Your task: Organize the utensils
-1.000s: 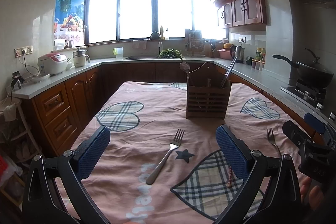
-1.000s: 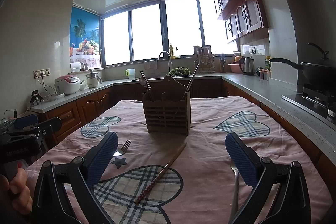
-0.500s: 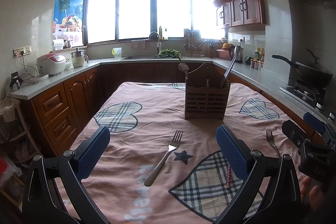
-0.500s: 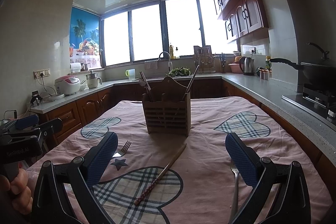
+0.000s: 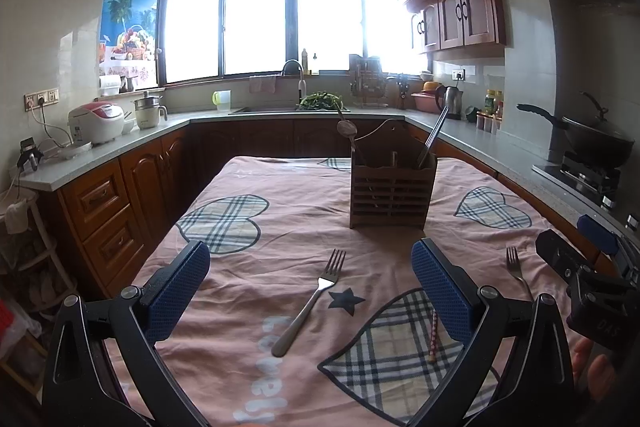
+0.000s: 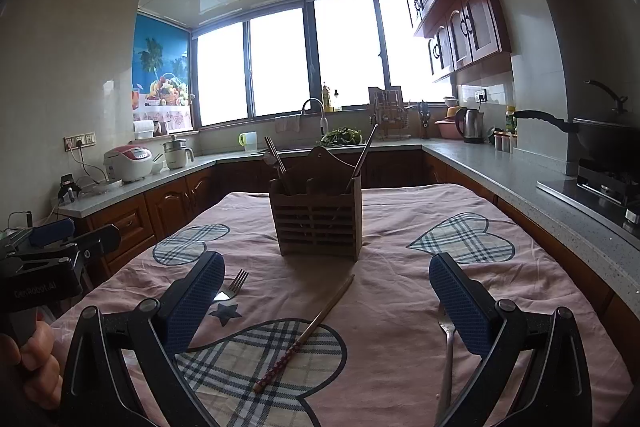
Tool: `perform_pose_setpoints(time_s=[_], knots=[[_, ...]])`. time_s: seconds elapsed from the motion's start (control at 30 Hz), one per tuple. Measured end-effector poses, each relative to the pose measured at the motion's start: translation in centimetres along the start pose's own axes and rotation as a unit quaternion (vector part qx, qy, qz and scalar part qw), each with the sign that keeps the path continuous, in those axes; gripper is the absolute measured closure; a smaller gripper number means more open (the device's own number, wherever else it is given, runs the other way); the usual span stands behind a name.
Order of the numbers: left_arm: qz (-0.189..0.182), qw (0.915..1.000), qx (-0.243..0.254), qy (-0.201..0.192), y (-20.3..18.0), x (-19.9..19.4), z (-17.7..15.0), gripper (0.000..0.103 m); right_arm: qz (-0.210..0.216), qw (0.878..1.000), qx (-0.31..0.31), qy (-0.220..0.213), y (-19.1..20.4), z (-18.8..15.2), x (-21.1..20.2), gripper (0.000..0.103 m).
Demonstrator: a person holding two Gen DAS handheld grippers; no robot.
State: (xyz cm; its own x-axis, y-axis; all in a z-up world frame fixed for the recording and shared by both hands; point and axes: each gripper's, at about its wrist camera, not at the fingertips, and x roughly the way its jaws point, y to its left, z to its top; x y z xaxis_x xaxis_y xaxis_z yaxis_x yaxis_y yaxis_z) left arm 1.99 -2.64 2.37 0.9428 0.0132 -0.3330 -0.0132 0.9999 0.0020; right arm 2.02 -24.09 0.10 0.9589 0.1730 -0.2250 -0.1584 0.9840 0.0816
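Note:
A brown wooden utensil holder (image 5: 391,189) (image 6: 318,211) stands upright mid-table with a spoon and chopsticks in it. A steel fork (image 5: 310,303) (image 6: 233,285) lies on the pink cloth between the fingers of my left gripper (image 5: 311,293), which hovers open above it. A second fork (image 5: 517,271) (image 6: 447,351) lies to the right, partly hidden by the right gripper's finger. One chopstick (image 6: 307,330) (image 5: 433,335) lies diagonally on a plaid heart, between the fingers of my open right gripper (image 6: 326,301). Neither gripper touches anything.
The table carries a pink cloth (image 6: 400,287) with plaid hearts. Kitchen counters (image 5: 132,143) wrap around it with a rice cooker (image 5: 97,121), a kettle (image 6: 471,125) and a wok on the stove (image 5: 596,143). A hand (image 6: 30,363) holds the left gripper's handle.
The left wrist view has shifted slightly; the holder and fork sit a touch further left in it. The right gripper has not visibly moved. Both stay open.

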Motion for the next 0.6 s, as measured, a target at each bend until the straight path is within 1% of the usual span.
perform_pose_setpoints(time_s=[0.53, 0.6], knots=[[-0.004, 1.0000, 0.000, 0.009, -0.3, 1.3, 0.5, 0.000, -0.005, 1.000, 0.004, 0.015, -0.9, 0.2, 1.3, 0.000], [-0.011, 0.9999, 0.001, 0.012, -0.4, 1.7, 0.6, 0.000, -0.004, 1.000, 0.004, 0.022, -0.9, 0.2, 1.7, 0.000]])
